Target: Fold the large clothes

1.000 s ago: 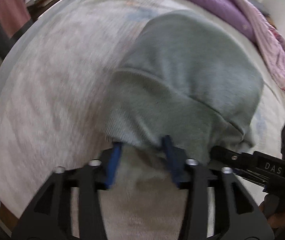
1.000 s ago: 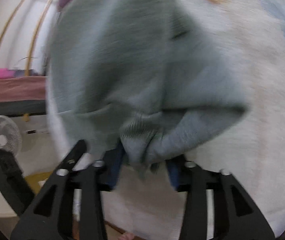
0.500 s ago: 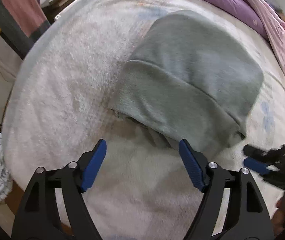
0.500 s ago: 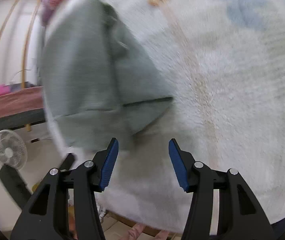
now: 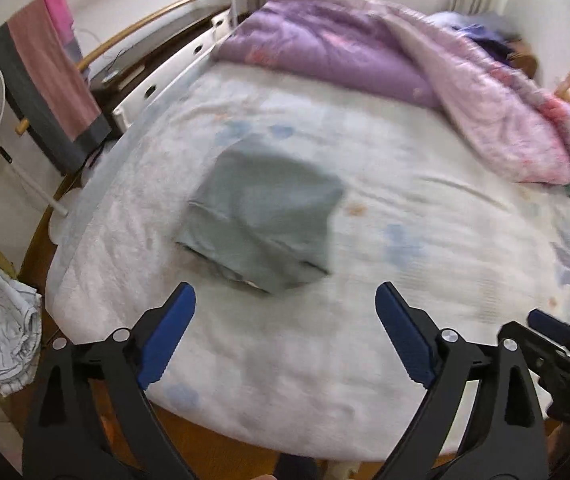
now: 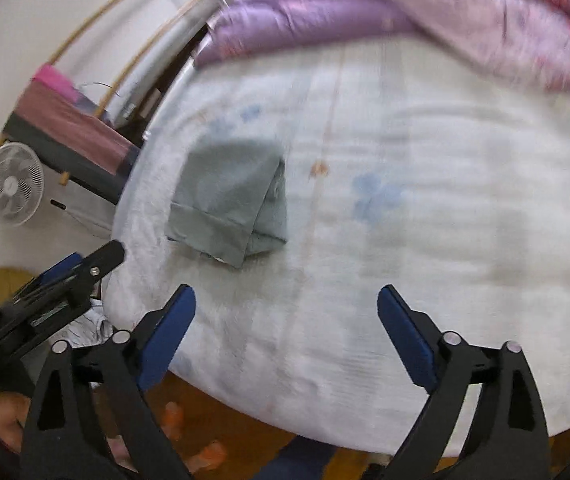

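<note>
Left wrist view gives us the whole bed (image 5: 425,248), pale floral sheet running edge to edge, and a big purple quilt (image 5: 365,44) bunched along the far edge. Then the item that counts: the grey garment (image 5: 261,216), lying as a compact folded rectangle on the sheet near the bed's left edge, closer to the near edge than the far one. It reads as soft, thick knit, a sweatshirt by the look, light and limp, so it'll sag and slide open if lifted by one layer; best taken at the near corners through all layers, or along the ribbed band on the near side. Left gripper (image 5: 285,332), jaws spread wide, nothing in them, hanging over the near edge clear of the cloth. Over to the right wrist view: right gripper (image 6: 287,332), equally wide and empty, garment well off toward the left edge. Fold looks finished, or very nearly.
</note>
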A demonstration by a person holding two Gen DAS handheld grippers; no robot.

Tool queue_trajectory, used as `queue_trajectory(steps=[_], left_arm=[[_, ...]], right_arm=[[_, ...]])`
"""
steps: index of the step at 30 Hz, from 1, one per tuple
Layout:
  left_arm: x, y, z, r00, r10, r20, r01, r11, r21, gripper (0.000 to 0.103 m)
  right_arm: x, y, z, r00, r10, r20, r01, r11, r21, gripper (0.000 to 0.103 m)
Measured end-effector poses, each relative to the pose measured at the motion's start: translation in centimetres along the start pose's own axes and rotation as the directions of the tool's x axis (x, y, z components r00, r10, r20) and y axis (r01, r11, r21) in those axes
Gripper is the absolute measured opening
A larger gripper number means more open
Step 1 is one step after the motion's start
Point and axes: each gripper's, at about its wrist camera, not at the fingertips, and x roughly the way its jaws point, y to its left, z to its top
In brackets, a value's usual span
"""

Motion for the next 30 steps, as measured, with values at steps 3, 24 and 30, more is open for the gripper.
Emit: queue_trajectory(steps=[3, 24, 30], left_arm=[[-5.6, -3.2, -1.5, 0.998, -0.039, 0.05, 0.039, 0.999, 0.011, 0.092], [-27.0, -12.2, -7.0, 0.98, -0.086, 0.181, 0.049, 0.979, 0.197, 0.092], [-30.2, -10.4, -7.9, 0.967, -0.129, 0.222, 0.082, 0.974, 0.211, 0.092]], right_arm=[[-6.0, -0.6, -1.5, 0.997, -0.046, 0.066, 0.048, 0.998, -0.03, 0.095], [-26.6, 1.0, -9.8, 0.942, -0.13, 0.31, 0.15, 0.988, -0.042, 0.095], [-29.6, 4.4, -10.7, 0.931, -0.119, 0.345, 0.145, 0.988, -0.051, 0.095]])
